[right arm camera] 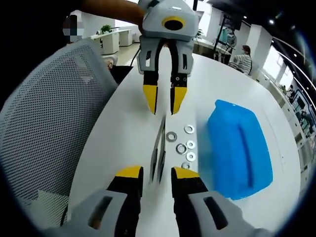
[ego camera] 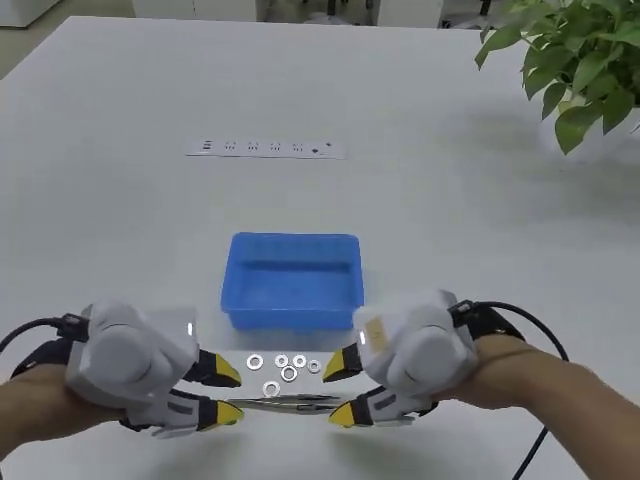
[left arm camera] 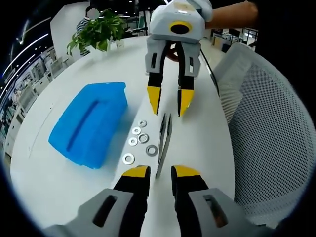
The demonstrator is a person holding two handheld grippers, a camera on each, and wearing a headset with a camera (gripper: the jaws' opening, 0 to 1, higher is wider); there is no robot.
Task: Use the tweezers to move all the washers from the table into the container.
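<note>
With left gripper (ego camera: 232, 394) fingers parted and empty off the container's (ego camera: 290, 310) near-left corner, probably best to pinch the tweezers (ego camera: 285, 402), flat on the counter (ego camera: 150, 230) just past the washers (ego camera: 285, 365) on the container's near side, at mid-leg, as light, springy, likely slippery steel, with right gripper (ego camera: 338, 392) fingers likewise parted and empty off its near-right corner.

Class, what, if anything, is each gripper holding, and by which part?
Nothing is held: the tweezers lie on the table, ends between the open jaws of the left gripper and right gripper.
</note>
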